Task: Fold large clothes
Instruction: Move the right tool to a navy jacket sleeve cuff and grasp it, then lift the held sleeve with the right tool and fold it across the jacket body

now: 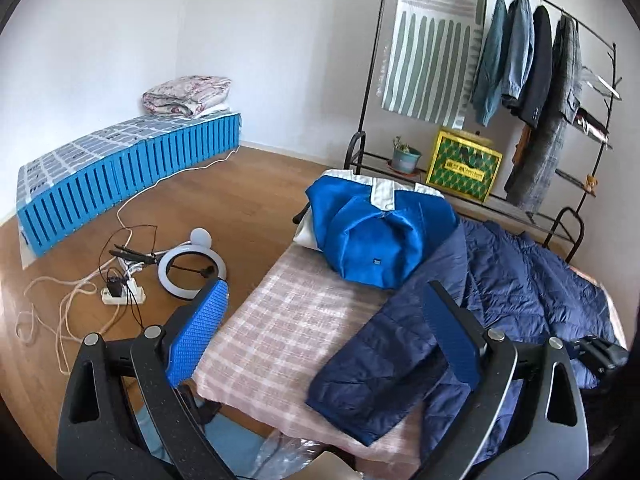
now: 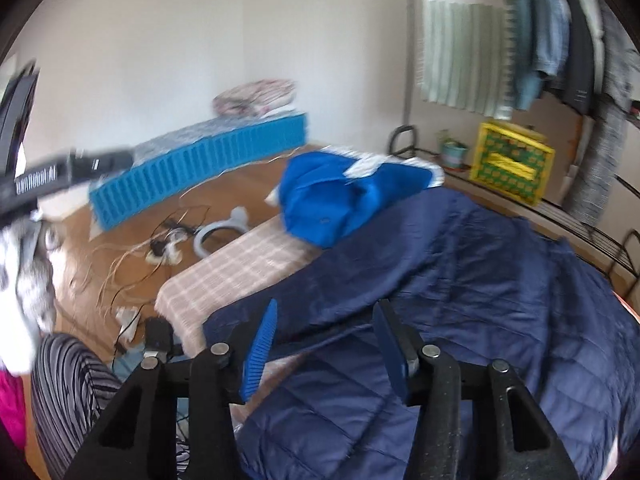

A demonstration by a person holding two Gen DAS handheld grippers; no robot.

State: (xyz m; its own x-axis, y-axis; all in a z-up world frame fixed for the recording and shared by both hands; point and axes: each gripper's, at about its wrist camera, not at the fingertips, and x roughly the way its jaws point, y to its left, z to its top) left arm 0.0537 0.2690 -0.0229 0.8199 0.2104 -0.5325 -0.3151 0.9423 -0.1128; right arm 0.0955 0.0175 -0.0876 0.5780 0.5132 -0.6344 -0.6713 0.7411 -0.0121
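Two grippers are hovering over a navy quilted jacket (image 1: pixel 500 280) that is lying spread across the checked tabletop (image 1: pixel 288 320), the flat layout judged to be the setup for a first fold. The left gripper (image 1: pixel 324 332) is standing wide apart and holding nothing, positioned above the jacket's near sleeve (image 1: pixel 380 380), which is stretching out from the jacket toward the tabletop's front edge; that spot looks chosen so the sleeve can be taken and brought back over the body. The right gripper (image 2: pixel 326 344), also spread wide and empty, is hanging just above the jacket's near quilted panel (image 2: pixel 440 280), with one blue pad (image 2: pixel 260 356) to each side of the cloth below. Beyond the jacket, at the far end of the tabletop, one bright blue garment with white trim (image 1: pixel 372 232) is sitting bundled, seemingly parked out of the folding space. Farther behind the jacket, one clothes rack (image 1: pixel 560 60) is carrying one striped cloth and four hanging garments, with one yellow crate (image 1: pixel 464 168) and one potted plant (image 1: pixel 404 156) on its lower shelf. On the floor to the left of the jacket are lying one ring light (image 1: pixel 192 268) and one power strip with tangled cords (image 1: pixel 120 292).
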